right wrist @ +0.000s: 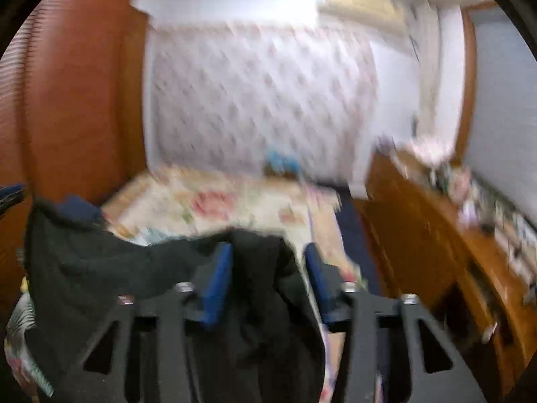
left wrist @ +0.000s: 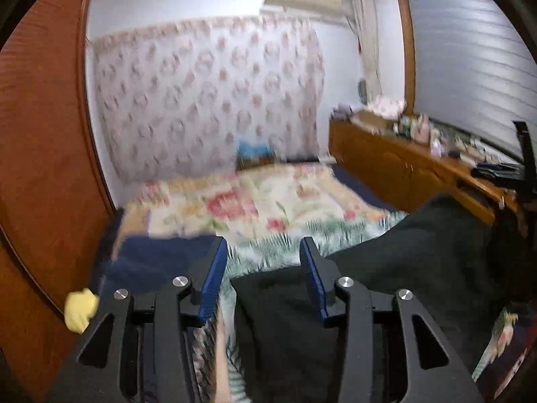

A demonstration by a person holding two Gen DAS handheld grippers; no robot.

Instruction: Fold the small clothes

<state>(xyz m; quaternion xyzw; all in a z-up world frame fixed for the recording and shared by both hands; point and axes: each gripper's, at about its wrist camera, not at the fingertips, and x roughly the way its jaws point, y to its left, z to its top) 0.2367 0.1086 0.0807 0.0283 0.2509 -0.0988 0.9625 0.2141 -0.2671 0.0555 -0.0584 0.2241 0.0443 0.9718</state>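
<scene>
Left wrist view: left tongs (left wrist: 265,252), two blue ribbed pads on black arms, jaws apart with nothing pinched. One dark green garment (left wrist: 419,262), soft and matte, lies lower right, reaching under and past the right pad. Floral quilt on the bed (left wrist: 255,208) behind, one yellow lump (left wrist: 79,309) lower left.

Right wrist view, blurred: right tongs (right wrist: 266,258) parted; the garment (right wrist: 100,268) bunches between the pads and drapes lower left, grip unclear. Wooden dresser (right wrist: 436,235) at right.
</scene>
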